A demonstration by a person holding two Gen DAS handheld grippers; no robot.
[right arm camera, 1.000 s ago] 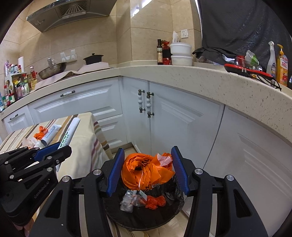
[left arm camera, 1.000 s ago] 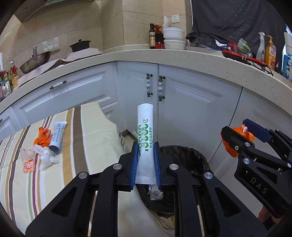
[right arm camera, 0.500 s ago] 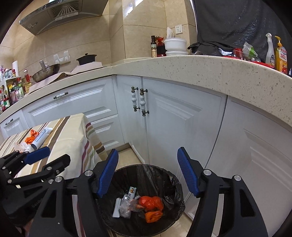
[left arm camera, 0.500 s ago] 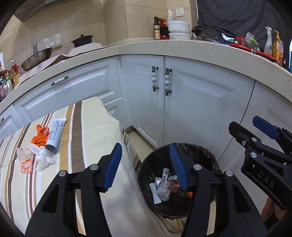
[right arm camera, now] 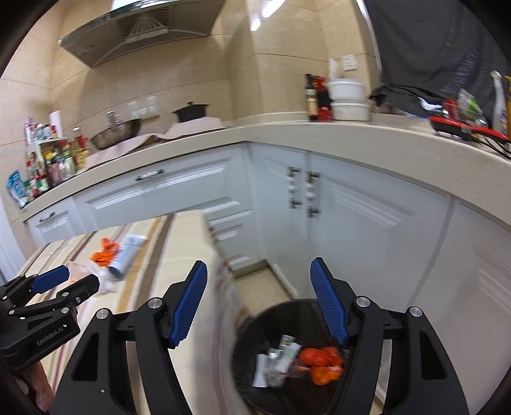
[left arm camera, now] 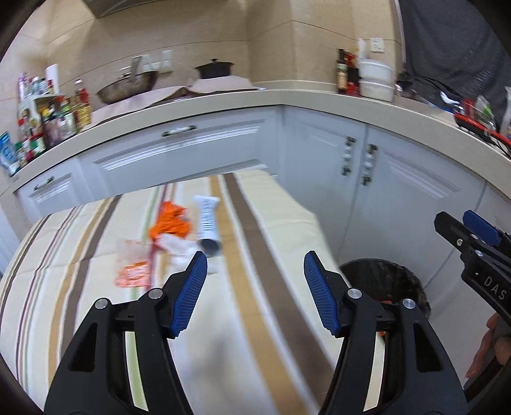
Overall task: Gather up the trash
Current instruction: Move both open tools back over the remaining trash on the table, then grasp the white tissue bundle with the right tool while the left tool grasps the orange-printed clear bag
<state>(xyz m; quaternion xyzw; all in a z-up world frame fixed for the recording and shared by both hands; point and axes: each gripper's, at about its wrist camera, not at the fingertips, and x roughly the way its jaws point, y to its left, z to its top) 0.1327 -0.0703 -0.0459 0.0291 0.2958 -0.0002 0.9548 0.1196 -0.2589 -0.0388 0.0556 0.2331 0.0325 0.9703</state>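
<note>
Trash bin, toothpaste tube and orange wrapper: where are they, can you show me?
trash bin [right arm camera: 252, 328]: right wrist view, on its black rim.
toothpaste tube [left arm camera: 207, 218]: left wrist view, on the tube's white body.
orange wrapper [left arm camera: 171, 220]: left wrist view, on its crumpled middle.

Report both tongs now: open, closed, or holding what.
Left tongs: open, holding nothing, over the striped table.
Right tongs: open, holding nothing, above the black trash bin.

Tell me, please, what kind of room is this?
Most likely a home kitchen: a range hood on the tiled wall, a wok on the counter, and white cabinets beneath it.
</note>
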